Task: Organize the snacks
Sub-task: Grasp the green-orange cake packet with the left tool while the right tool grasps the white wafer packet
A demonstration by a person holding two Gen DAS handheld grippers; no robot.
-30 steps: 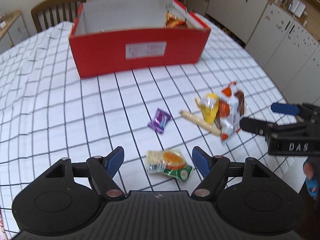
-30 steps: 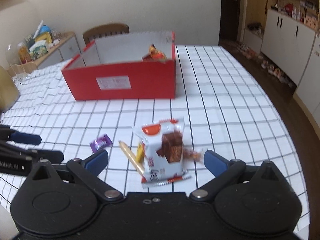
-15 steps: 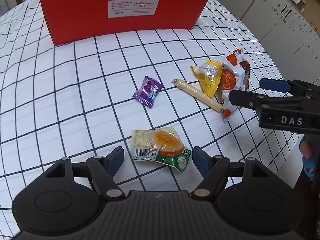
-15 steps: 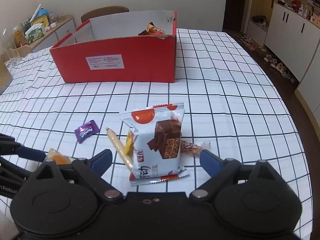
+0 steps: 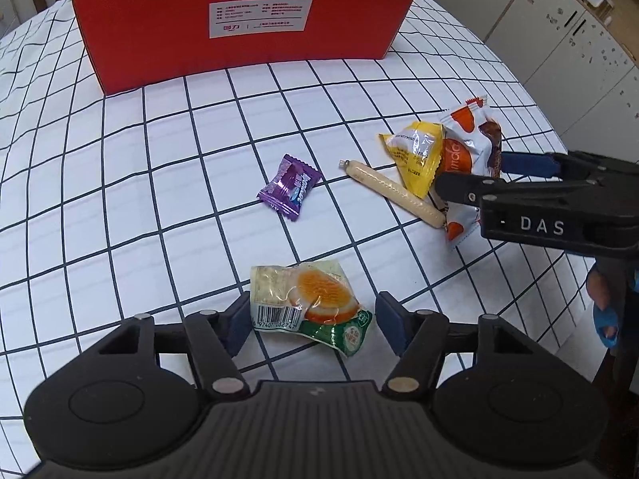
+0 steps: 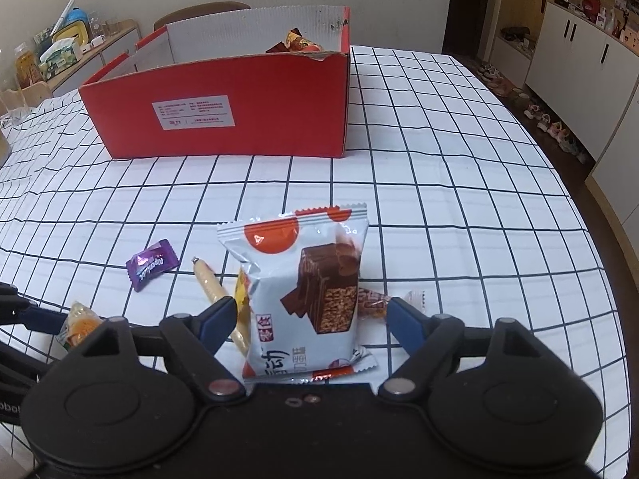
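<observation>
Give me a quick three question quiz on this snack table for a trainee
1. True or false: the purple candy lies inside the red box.
2. Which packet sits between the left gripper fingers: A wafer packet, B orange-picture packet, C yellow packet?
3. Fill in: the sausage stick lies on the ____ tablecloth.

Key: 1 false. 2 B. 3 checked.
</observation>
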